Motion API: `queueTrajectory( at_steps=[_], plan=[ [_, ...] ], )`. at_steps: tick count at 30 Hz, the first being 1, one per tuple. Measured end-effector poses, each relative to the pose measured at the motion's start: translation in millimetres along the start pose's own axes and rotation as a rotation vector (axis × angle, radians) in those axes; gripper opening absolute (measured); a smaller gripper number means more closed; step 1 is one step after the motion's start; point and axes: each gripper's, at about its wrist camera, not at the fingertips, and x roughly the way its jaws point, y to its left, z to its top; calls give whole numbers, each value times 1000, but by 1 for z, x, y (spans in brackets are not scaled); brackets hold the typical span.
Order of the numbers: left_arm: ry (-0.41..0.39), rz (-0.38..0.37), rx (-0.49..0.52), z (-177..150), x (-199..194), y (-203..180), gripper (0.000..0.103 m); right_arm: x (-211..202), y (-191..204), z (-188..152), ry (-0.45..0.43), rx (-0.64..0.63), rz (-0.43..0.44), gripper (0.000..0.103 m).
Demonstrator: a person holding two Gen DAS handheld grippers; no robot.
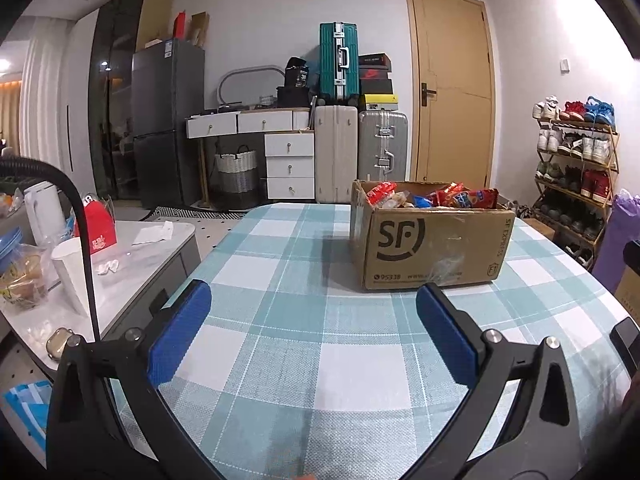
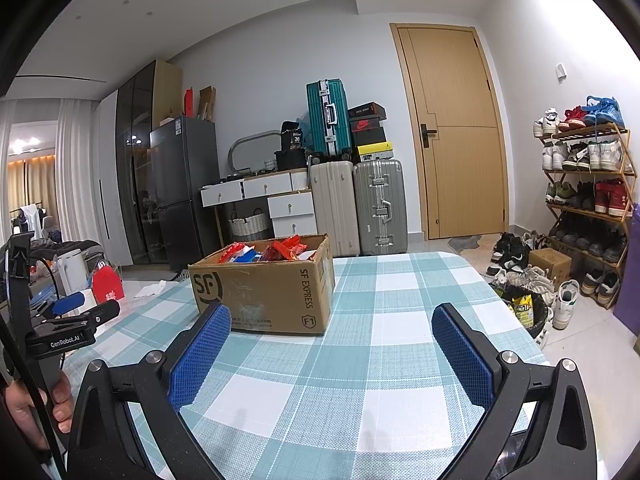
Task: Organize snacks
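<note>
A brown cardboard box (image 1: 432,246) marked SF stands on the checked tablecloth (image 1: 304,336), holding several red and blue snack packets (image 1: 452,196). My left gripper (image 1: 314,294) hovers open over the cloth, short of the box and slightly left of it, with nothing between its blue pads. In the right wrist view the same box (image 2: 264,292) sits ahead and to the left, with snack packets (image 2: 276,252) showing over its rim. My right gripper (image 2: 332,314) is open and empty above the cloth (image 2: 360,392). The left gripper (image 2: 86,312) appears at the far left, held by a hand (image 2: 36,404).
A white side table (image 1: 132,264) to the left carries a kettle (image 1: 42,210), a paper cup (image 1: 74,272), a red carton (image 1: 96,224) and bagged food. A black hose (image 1: 80,216) arcs over it. A shoe rack (image 2: 588,184), a bin (image 2: 524,312) and loose shoes stand right of the table.
</note>
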Motion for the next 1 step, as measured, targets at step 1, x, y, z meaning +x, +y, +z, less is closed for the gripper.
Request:
queueTrajectory(
  at_steps=[1],
  plan=[
    [4, 7, -1, 0, 1, 1, 103, 0, 0, 0, 1, 0, -1, 102]
  ],
)
